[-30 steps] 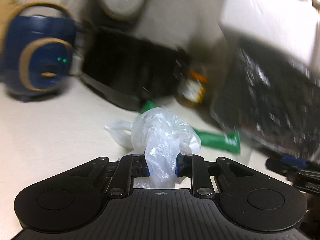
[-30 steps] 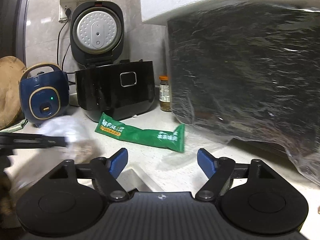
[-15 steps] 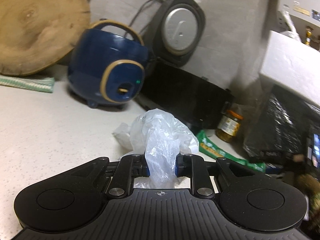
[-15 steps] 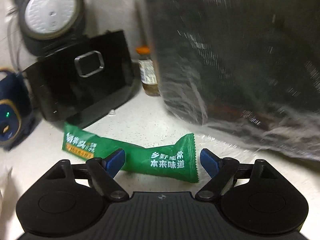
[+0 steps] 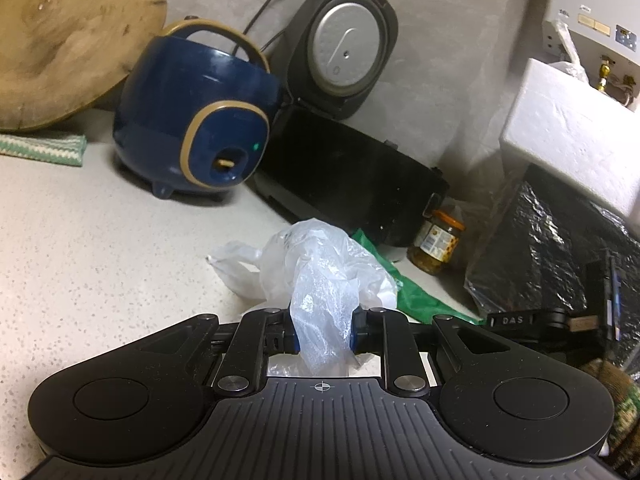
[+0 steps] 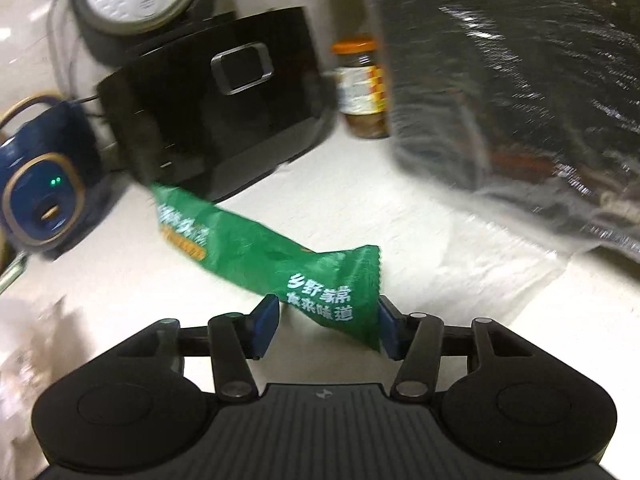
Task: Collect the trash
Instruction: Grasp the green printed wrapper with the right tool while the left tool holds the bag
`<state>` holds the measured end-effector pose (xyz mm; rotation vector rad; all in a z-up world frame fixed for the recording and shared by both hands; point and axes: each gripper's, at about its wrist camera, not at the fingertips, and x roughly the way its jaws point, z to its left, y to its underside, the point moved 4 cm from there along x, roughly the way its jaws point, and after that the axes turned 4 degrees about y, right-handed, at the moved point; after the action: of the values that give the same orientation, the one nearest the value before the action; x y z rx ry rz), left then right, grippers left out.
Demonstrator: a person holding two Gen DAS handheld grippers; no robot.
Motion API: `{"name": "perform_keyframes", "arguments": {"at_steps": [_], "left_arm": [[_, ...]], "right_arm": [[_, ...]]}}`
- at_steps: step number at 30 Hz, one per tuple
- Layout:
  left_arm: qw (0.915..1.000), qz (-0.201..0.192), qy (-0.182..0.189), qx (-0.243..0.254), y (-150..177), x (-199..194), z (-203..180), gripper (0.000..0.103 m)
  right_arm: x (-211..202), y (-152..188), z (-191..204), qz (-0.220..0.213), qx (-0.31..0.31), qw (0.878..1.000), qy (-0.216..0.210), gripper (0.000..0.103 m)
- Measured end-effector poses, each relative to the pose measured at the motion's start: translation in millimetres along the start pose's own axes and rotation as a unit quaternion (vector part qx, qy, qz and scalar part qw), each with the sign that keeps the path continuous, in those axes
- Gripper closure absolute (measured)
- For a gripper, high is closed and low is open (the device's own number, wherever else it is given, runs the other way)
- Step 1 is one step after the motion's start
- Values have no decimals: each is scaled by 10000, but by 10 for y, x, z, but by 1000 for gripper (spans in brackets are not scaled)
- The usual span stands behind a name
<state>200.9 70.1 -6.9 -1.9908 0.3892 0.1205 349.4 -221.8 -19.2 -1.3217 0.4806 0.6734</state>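
Note:
My left gripper (image 5: 323,330) is shut on a crumpled clear plastic bag (image 5: 316,276) and holds it over the pale speckled counter (image 5: 100,264). A long green snack wrapper (image 6: 256,256) with white lettering lies on the counter; its near end sits between the blue pads of my right gripper (image 6: 326,326), whose jaws are narrowed around it with a small gap left on the left side. The wrapper also shows in the left wrist view (image 5: 420,300), behind the bag. My right gripper shows there at the right edge (image 5: 520,320).
A blue rice cooker (image 5: 200,136), a black open-lidded cooker (image 5: 344,184) and a jar with an orange lid (image 5: 438,242) stand along the wall. A large black plastic-wrapped bundle (image 6: 520,92) under a white foam box (image 5: 572,136) fills the right. A wooden board (image 5: 64,40) leans at left.
My right gripper has moved forward and down to the green wrapper and its jaws have narrowed around the wrapper's end. My left gripper swung left with the bag still held.

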Motion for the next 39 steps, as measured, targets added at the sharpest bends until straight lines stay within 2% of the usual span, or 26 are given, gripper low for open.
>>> {"name": "perform_keyframes", "arguments": {"at_steps": [6,9,11,13,19,28,34,39], "left_arm": [[10000,50,-48,-41,2,15,13,80],[9999,71,-56,-53,-3,23,21,80],[9999,73,-54,-52,-4,24,22,80],[9999,77,-55,-53,-6,24,23,80],[9999,92,-40,-26,0,22,19,80],[9999,127,-33,-31,12,18,21,80],[9999,136,-43,-34,11,19,23,80],[9999,135,-35,-29,10,17,23,80]], "right_arm": [[-280,90,306,-157,-652,9973,-301,50],[-396,74,428,-431,-916,9945,-277,37],[-427,41,497,-683,-1066,9919,-113,26],[-404,18,546,-814,-1200,9894,57,25],[-162,25,576,-524,-1126,9923,46,25],[-419,207,790,-313,-1357,9881,-647,25],[-486,132,951,-816,-1759,9805,-301,24],[-74,65,1009,-601,-1962,9786,155,23]]}}
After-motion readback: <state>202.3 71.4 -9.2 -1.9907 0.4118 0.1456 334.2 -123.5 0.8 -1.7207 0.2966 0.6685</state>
